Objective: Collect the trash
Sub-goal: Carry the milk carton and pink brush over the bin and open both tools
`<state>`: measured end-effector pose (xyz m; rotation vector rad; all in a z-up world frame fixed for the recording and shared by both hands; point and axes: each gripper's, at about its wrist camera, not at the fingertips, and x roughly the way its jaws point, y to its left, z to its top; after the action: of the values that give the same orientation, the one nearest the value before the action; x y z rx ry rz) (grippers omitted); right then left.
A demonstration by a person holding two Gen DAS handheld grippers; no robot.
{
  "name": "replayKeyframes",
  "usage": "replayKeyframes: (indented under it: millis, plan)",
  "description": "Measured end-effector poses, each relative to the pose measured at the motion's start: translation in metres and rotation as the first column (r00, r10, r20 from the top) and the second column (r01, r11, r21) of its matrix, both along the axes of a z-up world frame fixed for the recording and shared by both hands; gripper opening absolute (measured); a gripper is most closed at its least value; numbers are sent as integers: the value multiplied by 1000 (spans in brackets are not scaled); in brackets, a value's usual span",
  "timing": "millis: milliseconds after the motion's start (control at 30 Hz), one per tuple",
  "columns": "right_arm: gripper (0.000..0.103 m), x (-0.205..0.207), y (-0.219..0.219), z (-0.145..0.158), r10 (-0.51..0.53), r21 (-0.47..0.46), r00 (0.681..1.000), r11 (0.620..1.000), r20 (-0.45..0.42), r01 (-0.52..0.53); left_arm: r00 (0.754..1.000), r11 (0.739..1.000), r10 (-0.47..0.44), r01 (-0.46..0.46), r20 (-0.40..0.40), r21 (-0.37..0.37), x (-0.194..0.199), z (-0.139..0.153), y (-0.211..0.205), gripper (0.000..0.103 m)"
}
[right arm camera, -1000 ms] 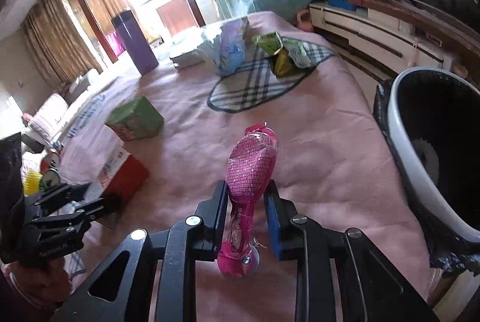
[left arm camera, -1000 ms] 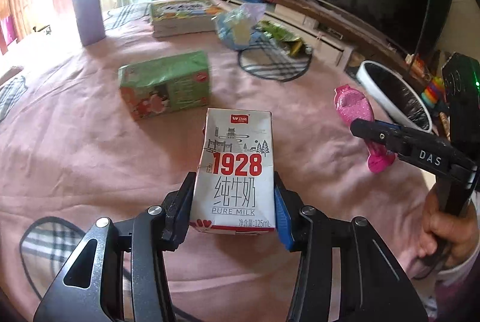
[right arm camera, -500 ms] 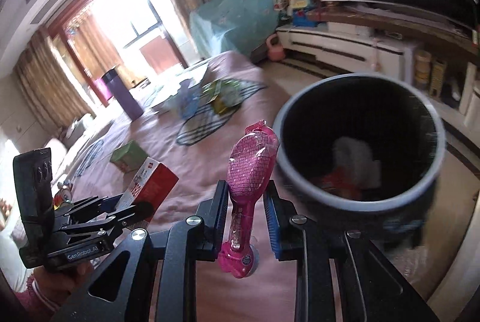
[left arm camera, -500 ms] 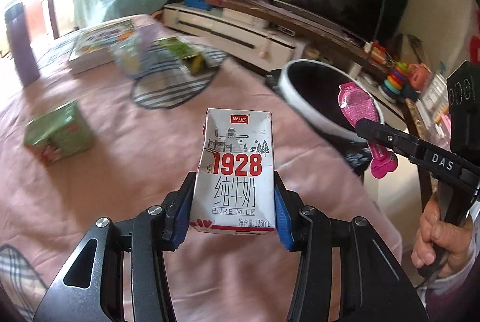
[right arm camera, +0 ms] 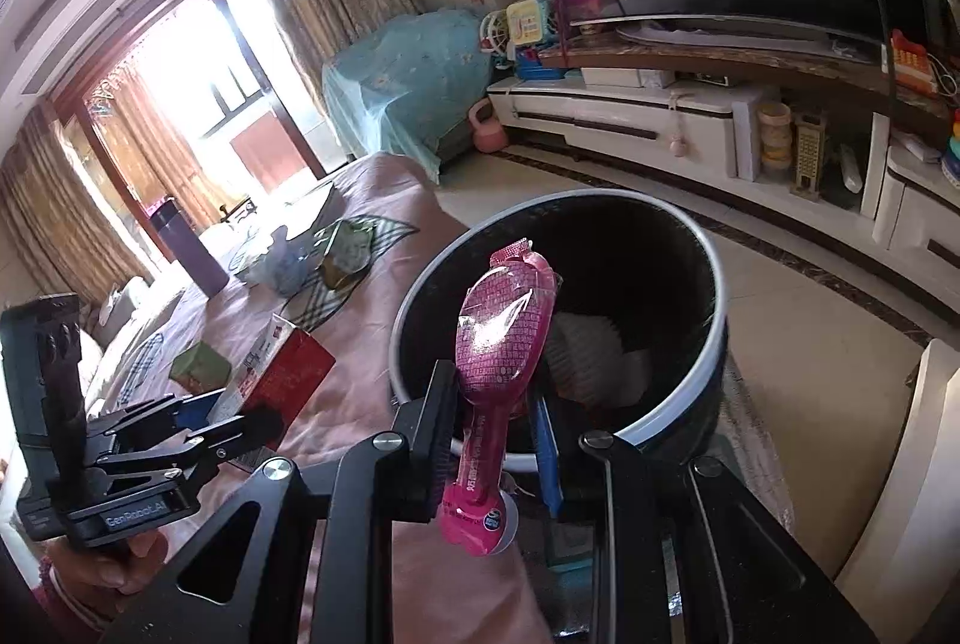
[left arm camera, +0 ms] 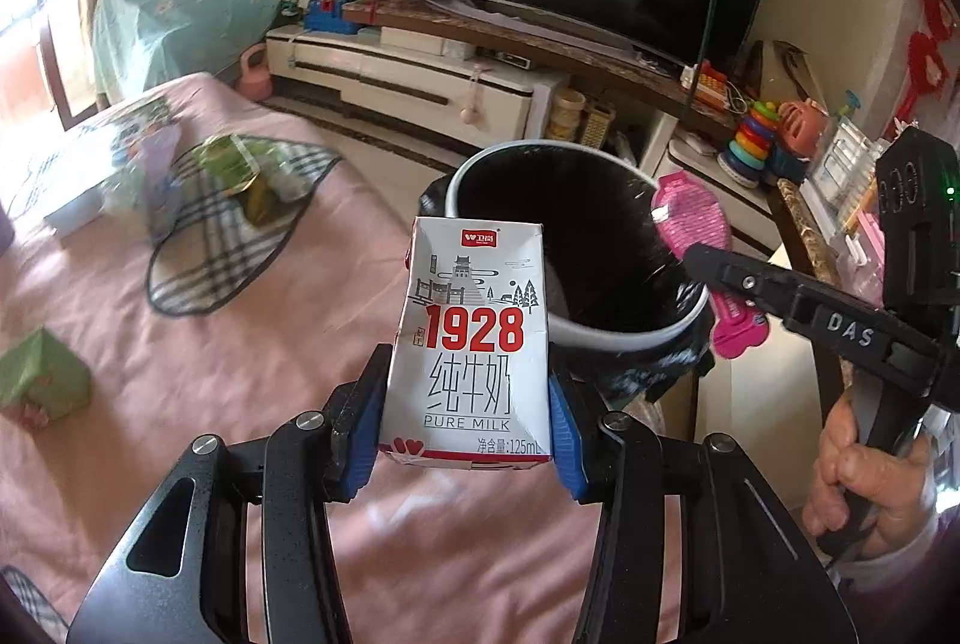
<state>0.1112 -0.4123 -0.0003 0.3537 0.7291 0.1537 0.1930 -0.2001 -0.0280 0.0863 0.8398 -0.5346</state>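
My left gripper (left arm camera: 465,443) is shut on a white milk carton (left arm camera: 471,344) marked 1928, held upright above the pink cloth, just short of the trash bin (left arm camera: 624,338). My right gripper (right arm camera: 495,449) is shut on a pink plastic pouch (right arm camera: 501,338), which hangs over the near rim of the bin (right arm camera: 717,338). The bin is black inside with a pale rim and holds white crumpled paper (right arm camera: 591,362). In the left wrist view the pouch (left arm camera: 696,218) and the right gripper (left arm camera: 714,272) sit over the bin's right edge. In the right wrist view the carton (right arm camera: 282,368) and left gripper (right arm camera: 240,419) show at the left.
On the pink cloth (left arm camera: 210,344) lie a green box (left arm camera: 42,380), green wrappers (left arm camera: 240,164) on a checked patch, a clear bag and a flat white box (left arm camera: 90,164). A purple flask (right arm camera: 186,248) stands further back. Behind the bin are a TV cabinet (left arm camera: 420,80) and toys.
Both grippers have swung from above the table toward the bin with their loads. The bin now fills the middle of both views; the pouch is above its rim.
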Motion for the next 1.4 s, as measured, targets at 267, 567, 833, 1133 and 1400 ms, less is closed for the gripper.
replayKeyframes:
  millis: [267,567,833,1133,1400]
  plan:
    - [24,11,-14,-4,-12,0,1000,1000,-9,12,1000,1000,-22,22,-6,4,17,1,-24,46]
    - [24,24,-26,-7,-21,-7,999,1000,-25,20,999,999,-38,38,-9,19,33,2,-47,46]
    - [24,35,-36,-12,-32,-12,998,999,-52,31,998,998,-54,54,-23,34,46,-3,-63,46]
    - [24,45,-42,-16,-28,-23,997,999,-73,26,997,996,-73,74,-27,49,50,-6,-75,46]
    - [35,53,-48,-17,-55,-19,994,998,-91,54,995,995,-83,85,-60,45,57,-10,-77,56]
